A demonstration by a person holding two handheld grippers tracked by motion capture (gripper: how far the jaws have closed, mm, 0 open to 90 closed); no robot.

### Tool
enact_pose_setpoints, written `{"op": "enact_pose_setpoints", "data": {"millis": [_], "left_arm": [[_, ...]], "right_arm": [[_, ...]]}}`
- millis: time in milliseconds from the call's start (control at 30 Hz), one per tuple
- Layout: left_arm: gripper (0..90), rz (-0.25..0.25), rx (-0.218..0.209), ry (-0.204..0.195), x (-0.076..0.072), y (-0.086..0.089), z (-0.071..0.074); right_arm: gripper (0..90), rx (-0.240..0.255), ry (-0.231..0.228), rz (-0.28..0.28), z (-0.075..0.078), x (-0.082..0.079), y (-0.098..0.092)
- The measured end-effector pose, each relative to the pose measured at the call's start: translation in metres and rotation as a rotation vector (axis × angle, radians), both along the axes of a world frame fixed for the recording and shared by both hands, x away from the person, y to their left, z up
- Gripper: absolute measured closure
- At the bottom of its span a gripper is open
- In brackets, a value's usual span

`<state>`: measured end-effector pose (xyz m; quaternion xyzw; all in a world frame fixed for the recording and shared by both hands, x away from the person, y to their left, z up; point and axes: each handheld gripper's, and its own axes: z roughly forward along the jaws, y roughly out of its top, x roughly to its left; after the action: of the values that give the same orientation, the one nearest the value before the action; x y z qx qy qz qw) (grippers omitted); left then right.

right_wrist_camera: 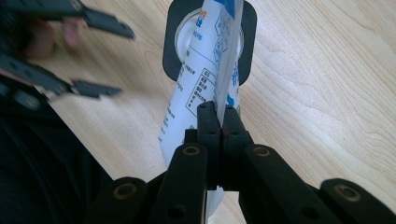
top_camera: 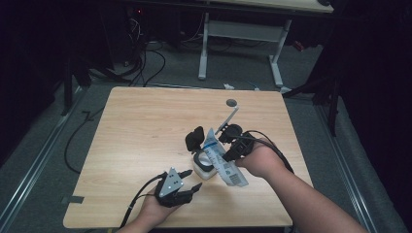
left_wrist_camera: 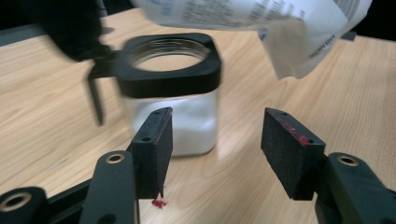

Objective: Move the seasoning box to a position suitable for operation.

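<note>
Left gripper (top_camera: 190, 180): your near-left hand holds it low over the table, black jaws spread with nothing between them; foam pads (left_wrist_camera: 159, 144) flat, one flecked red.
Jar (left_wrist_camera: 173, 100): square clear glass, rounded black collar, mouth open, white powder inside; it stands just beyond your left jaws, right of the table's centre.
Lid (top_camera: 194, 138): black, hinged back on the jar's far-left side.
Pouch (right_wrist_camera: 205, 70): glossy white-and-blue printed packet, tilted over the jar mouth.
Right gripper (right_wrist_camera: 223, 122): clenched flat on the pouch's edge, your forearm angled in from the near right.
Table (top_camera: 141, 126): pale wood grain, straight edges; its left half lies open.
</note>
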<state>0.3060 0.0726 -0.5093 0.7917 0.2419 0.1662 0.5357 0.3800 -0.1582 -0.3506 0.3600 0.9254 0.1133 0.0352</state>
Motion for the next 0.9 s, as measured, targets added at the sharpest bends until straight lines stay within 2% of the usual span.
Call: {"op": "enact_pose_setpoints", "data": {"millis": [233, 400, 467, 600, 900], "left_arm": [[43.9, 0.078, -0.02, 0.01, 0.01, 0.031, -0.001], [43.6, 0.135, -0.021, 0.03, 0.021, 0.041, -0.005], [43.4, 0.141, -0.033, 0.048, 0.024, 0.043, -0.006], [43.1, 0.142, -0.037, 0.049, 0.025, 0.043, -0.007], [42.9, 0.151, -0.04, 0.059, 0.027, 0.045, -0.009]], "right_arm": [[89.6, -0.004, -0.003, -0.002, 0.0, -0.002, -0.001], [89.6, 0.003, -0.008, 0.001, -0.001, -0.002, -0.002], [89.6, 0.005, -0.013, 0.006, -0.001, -0.003, -0.003], [89.6, 0.019, -0.017, 0.002, -0.001, -0.004, -0.007], [89.6, 0.018, -0.012, -0.018, -0.003, -0.007, -0.019]]}}
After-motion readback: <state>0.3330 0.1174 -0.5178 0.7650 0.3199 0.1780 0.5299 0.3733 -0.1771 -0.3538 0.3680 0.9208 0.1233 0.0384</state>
